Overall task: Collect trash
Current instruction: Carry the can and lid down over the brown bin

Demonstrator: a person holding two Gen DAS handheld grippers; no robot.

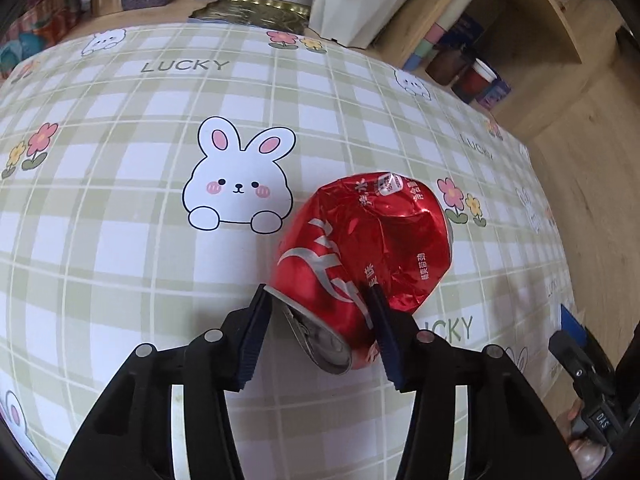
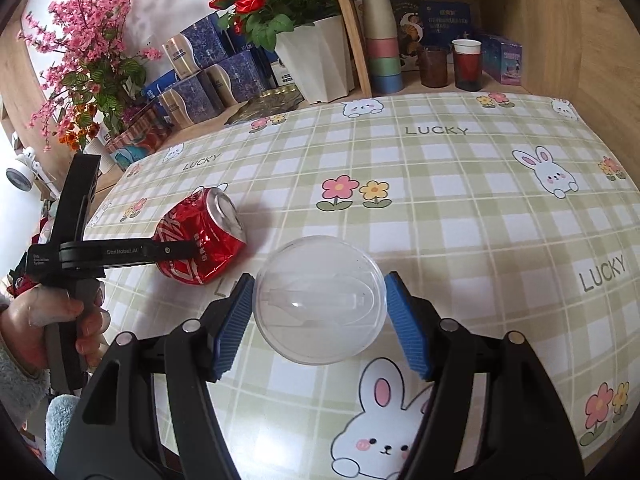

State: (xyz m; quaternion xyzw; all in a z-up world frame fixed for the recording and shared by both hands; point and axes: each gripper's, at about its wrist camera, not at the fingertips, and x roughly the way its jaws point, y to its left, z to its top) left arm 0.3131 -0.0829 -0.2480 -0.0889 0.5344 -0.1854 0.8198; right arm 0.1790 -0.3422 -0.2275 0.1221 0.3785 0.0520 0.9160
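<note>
Left wrist view: left gripper [image 1: 318, 292] clamped on the crumpled red aluminium drink can [image 1: 360, 256] lying on its side on the green-checked bunny-print tablecloth [image 1: 120, 240] — dented foil skin, silver top facing the lens. Right wrist view adds the rest: right gripper [image 2: 320, 308] spread wide around a clear plastic dome lid [image 2: 320, 300] — ribbed blue pads [image 2: 408, 336] just beside it, contact unclear.
</note>
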